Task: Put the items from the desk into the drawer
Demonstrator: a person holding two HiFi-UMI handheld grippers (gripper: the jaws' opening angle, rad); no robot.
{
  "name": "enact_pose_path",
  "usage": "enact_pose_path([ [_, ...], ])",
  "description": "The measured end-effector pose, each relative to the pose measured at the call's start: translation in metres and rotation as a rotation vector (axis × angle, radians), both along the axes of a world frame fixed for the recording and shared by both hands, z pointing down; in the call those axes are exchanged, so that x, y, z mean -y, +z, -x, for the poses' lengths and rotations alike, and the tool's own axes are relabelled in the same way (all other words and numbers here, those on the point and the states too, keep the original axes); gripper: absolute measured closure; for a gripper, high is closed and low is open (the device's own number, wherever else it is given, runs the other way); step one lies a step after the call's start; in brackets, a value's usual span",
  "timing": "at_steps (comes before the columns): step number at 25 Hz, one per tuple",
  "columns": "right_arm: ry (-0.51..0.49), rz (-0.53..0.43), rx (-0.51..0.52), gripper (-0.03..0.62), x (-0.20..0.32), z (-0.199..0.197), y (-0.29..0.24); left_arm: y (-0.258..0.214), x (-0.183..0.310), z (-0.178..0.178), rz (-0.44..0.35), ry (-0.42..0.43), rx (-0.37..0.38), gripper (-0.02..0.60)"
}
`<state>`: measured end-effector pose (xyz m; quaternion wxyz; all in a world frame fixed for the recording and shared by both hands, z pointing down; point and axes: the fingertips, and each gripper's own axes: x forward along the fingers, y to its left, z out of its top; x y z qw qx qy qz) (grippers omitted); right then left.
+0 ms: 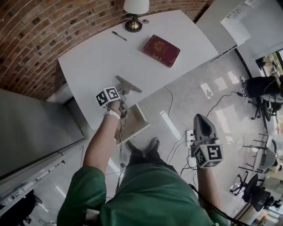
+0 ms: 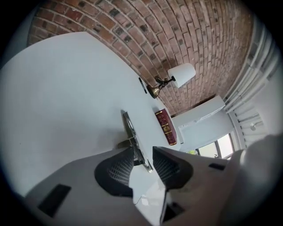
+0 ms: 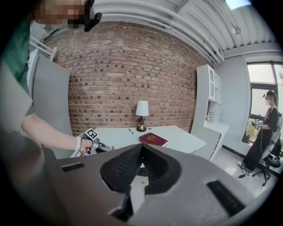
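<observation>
A dark red book (image 1: 161, 50) and a black pen (image 1: 119, 35) lie on the white desk (image 1: 97, 62). At the desk's front edge my left gripper (image 1: 123, 91) is shut on a grey metal bar (image 1: 129, 84), which sticks out past the jaws. In the left gripper view the metal bar (image 2: 132, 132) runs between the pads of the left gripper (image 2: 143, 161), low over the desk top. Below that edge shows a tan open drawer (image 1: 132, 122). My right gripper (image 1: 200, 120) hangs off to the right over the floor, shut and empty; its pads meet in the right gripper view (image 3: 140, 155).
A lamp (image 1: 135, 13) stands at the desk's back edge by the brick wall. A grey cabinet (image 1: 35, 128) is to the left. Cables and a power strip (image 1: 189, 137) lie on the floor. Office chairs (image 1: 261, 88) and a standing person (image 3: 264, 128) are at the right.
</observation>
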<state>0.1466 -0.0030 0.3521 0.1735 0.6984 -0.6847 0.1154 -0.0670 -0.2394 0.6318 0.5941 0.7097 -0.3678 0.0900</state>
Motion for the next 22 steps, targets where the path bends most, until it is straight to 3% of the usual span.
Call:
enact_pose_path([
  [5, 0.035, 0.017, -0.007, 0.592, -0.013, -0.010, 0.007, 0.006, 0.006, -0.003, 0.028, -0.040, -0.034, 0.540],
  [11, 0.022, 0.039, 0.034, 0.594, -0.011, -0.006, 0.019, -0.008, -0.008, -0.003, 0.017, -0.059, -0.157, 0.562],
  [22, -0.128, 0.033, 0.060, 0.594, 0.016, 0.046, 0.024, -0.035, -0.053, 0.032, -0.058, -0.031, -0.167, 0.568],
])
